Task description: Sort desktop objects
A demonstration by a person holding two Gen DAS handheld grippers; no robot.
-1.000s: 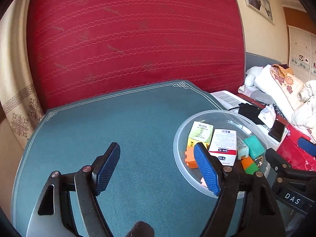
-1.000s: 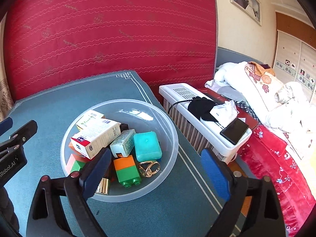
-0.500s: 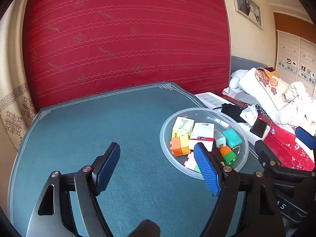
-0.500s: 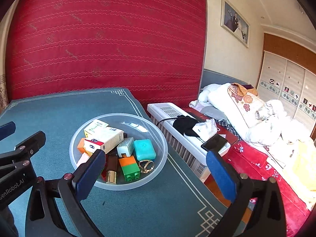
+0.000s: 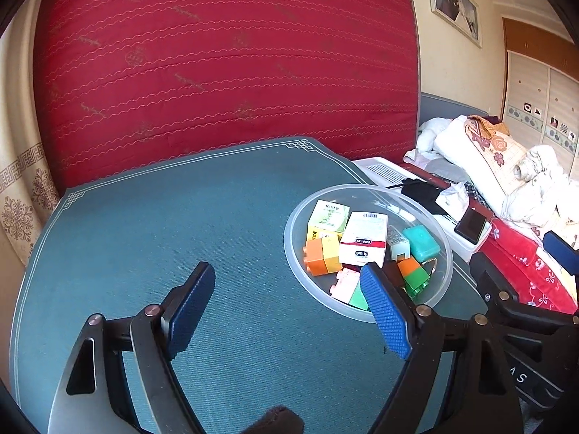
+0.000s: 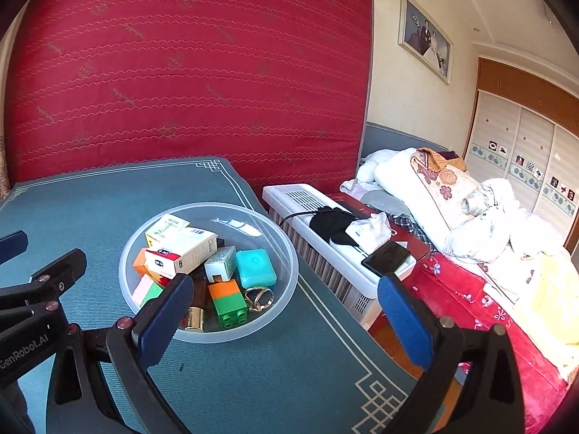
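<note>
A clear plastic bowl stands on the teal table mat near the right edge. It holds a white-and-red box, a green-and-yellow box, an orange-and-yellow brick, a teal case, an orange-and-green brick, a gold ring and a gold-based tube. My left gripper hovers over bare mat left of the bowl, its jaws opening with nothing between them. My right gripper stands open and empty just short of the bowl's near right rim.
A red mattress stands upright behind the table. Right of the table edge sits a white heater with a black cloth and a phone on it. Beyond it is a bed with heaped bedding.
Both grippers have drawn back from the bowl, which now looks smaller and farther off in both views. The left jaws stand slightly wider. Nothing in the bowl has moved.
</note>
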